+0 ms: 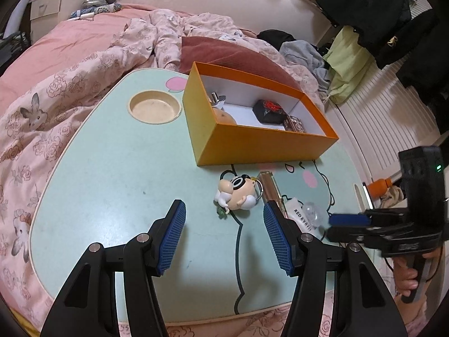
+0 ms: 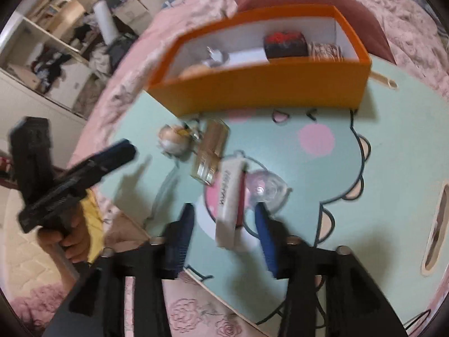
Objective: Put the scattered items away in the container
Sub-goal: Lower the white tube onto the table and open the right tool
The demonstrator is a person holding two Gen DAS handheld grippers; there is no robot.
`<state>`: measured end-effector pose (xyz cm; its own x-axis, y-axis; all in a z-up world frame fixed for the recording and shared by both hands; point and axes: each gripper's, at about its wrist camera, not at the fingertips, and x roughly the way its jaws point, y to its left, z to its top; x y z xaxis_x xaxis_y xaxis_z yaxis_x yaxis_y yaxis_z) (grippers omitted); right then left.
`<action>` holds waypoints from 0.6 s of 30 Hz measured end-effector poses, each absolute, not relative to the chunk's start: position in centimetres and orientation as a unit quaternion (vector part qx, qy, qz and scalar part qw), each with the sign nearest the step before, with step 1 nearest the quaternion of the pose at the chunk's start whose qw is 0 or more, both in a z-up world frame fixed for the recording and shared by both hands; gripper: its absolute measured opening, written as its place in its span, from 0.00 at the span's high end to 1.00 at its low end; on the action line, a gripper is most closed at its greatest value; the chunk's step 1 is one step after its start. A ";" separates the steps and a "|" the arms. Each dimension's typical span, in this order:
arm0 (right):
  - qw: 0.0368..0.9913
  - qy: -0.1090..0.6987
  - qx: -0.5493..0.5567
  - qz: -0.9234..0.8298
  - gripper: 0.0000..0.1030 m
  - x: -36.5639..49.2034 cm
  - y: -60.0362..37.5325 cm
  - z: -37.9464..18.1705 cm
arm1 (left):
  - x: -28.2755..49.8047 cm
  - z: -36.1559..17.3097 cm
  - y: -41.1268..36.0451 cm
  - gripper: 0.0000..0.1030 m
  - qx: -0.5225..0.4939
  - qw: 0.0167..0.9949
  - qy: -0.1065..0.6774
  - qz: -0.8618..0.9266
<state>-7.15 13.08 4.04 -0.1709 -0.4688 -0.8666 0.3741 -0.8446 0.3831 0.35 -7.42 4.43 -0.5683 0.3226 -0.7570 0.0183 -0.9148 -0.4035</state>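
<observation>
The orange box (image 1: 261, 143) stands at the far side of the mint table and holds a black-and-red case (image 1: 269, 111), a brown packet (image 1: 294, 123) and a silver item (image 1: 217, 99). In front of it lie a cartoon keychain figure (image 1: 238, 192), a gold tube (image 1: 270, 188), a white tube (image 1: 301, 216) and a clear plastic piece (image 1: 313, 210). My left gripper (image 1: 223, 205) is open just short of the figure, holding nothing. In the blurred right wrist view, my right gripper (image 2: 224, 210) is open and straddles the white tube (image 2: 228, 205), with its pads clear of it.
The table (image 1: 112, 168) rests on a bed with pink floral bedding all round. A round cup recess (image 1: 154, 108) sits left of the box. A red cushion (image 1: 238, 53) lies behind the box. A person's hand (image 2: 70, 241) holds the left gripper (image 2: 123, 148).
</observation>
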 end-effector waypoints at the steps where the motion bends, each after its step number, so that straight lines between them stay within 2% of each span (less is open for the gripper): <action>1: 0.268 -0.037 0.564 -0.781 0.56 -7.5 13.7 4.8 | 0.2 4.5 -7.5 0.43 -0.456 0.088 -0.187 0.865; 4: 0.186 -0.062 0.500 -0.843 0.54 -9.6 17.8 7.7 | -0.8 4.9 -8.0 0.43 -0.452 0.088 -0.200 0.865; 7: 0.122 -0.155 0.463 -0.864 0.47 -13.4 22.4 8.5 | -3.0 5.5 -9.1 0.43 -0.440 0.091 -0.232 0.863; 11: 0.134 -0.204 0.490 -0.837 0.47 -17.6 23.9 5.7 | -6.8 4.5 -10.4 0.43 -0.453 0.082 -0.274 0.845; 13: 0.145 -0.233 0.505 -0.818 0.47 -18.7 24.0 3.8 | -8.3 4.0 -10.4 0.43 -0.459 0.073 -0.270 0.843; 15: 0.174 -0.273 0.514 -0.794 0.44 -18.6 24.0 2.3 | -9.7 3.4 -10.2 0.43 -0.460 0.072 -0.266 0.844; 18: 0.188 -0.272 0.507 -0.796 0.44 -16.5 23.4 2.5 | -10.9 2.7 -9.9 0.40 -0.469 0.077 -0.267 0.839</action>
